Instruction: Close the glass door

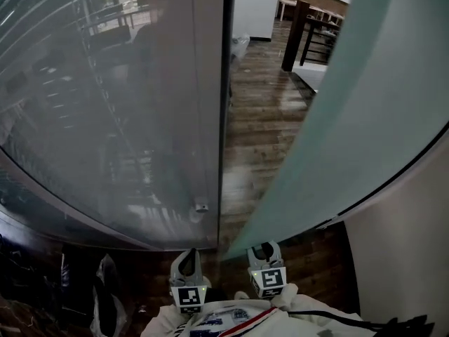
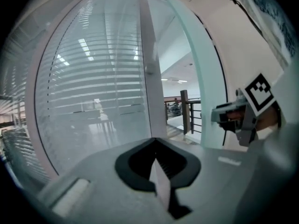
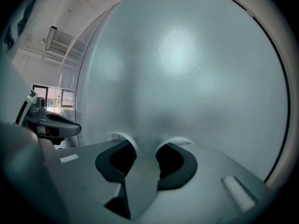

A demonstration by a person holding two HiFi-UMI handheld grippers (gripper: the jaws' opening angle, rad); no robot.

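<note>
The frosted glass door stands swung open at the right, its near edge down by my grippers. It fills the right gripper view. My right gripper is at that edge, and its jaws are closed on the pane's rim. My left gripper hangs just left of it, free of the door, with its jaws shut and nothing in them. It faces the fixed glass panel with blinds behind it. The right gripper shows at the right of the left gripper view.
A pale frame post borders the fixed panel, with a small metal fitting at its foot. Wooden floor shows through the gap. A dark railing stands beyond. A white wall is at the right.
</note>
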